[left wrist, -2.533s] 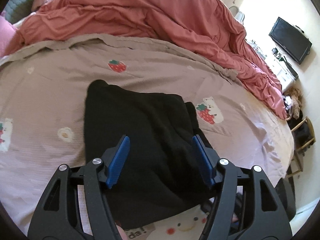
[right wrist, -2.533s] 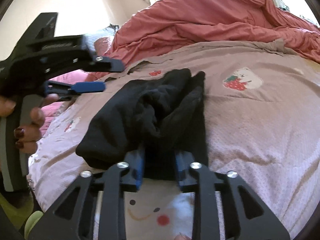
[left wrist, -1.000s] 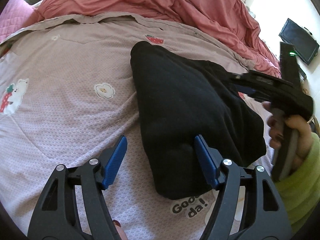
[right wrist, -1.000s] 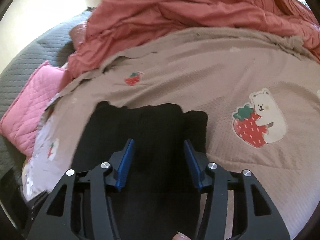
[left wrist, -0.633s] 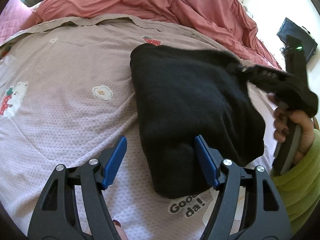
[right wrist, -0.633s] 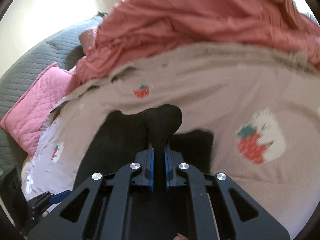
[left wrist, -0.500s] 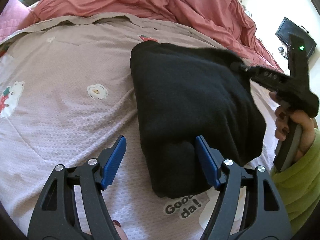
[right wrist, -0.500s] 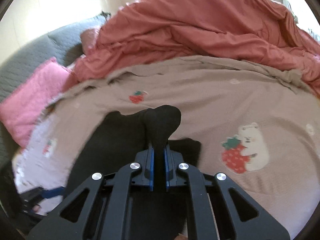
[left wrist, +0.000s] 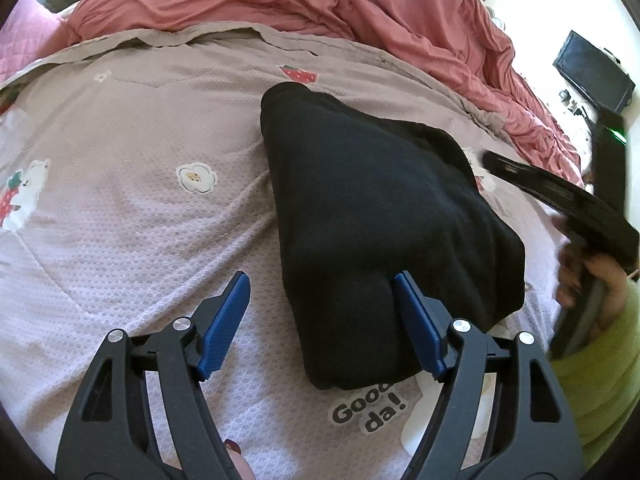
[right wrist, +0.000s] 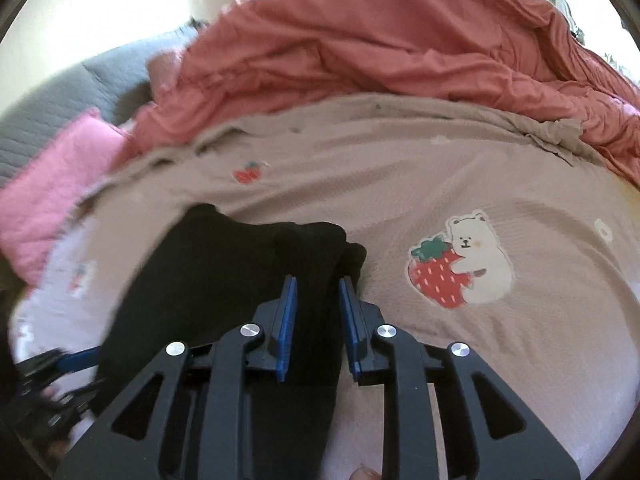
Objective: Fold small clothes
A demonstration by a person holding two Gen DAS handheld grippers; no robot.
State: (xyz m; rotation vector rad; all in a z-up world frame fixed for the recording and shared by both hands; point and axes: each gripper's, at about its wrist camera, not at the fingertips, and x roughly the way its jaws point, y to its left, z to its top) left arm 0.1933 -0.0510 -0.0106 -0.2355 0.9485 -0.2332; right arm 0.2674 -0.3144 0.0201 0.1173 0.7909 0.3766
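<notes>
Strawberry-print bedsheet (left wrist: 120, 208); one folded black garment (left wrist: 380, 208)

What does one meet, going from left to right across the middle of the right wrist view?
Pink cushion → black garment → strawberry with bear picture on the bed cover → small flower picture near the right edge.

Both grippers: black plastic frames with triangular cutouts, silver screws, ribbed blue pads (left wrist: 226, 312). Left gripper (left wrist: 322, 320), right gripper (right wrist: 317, 312) look identical. Person wears lime-green sleeve (left wrist: 592, 384), dark red nail polish.
</notes>
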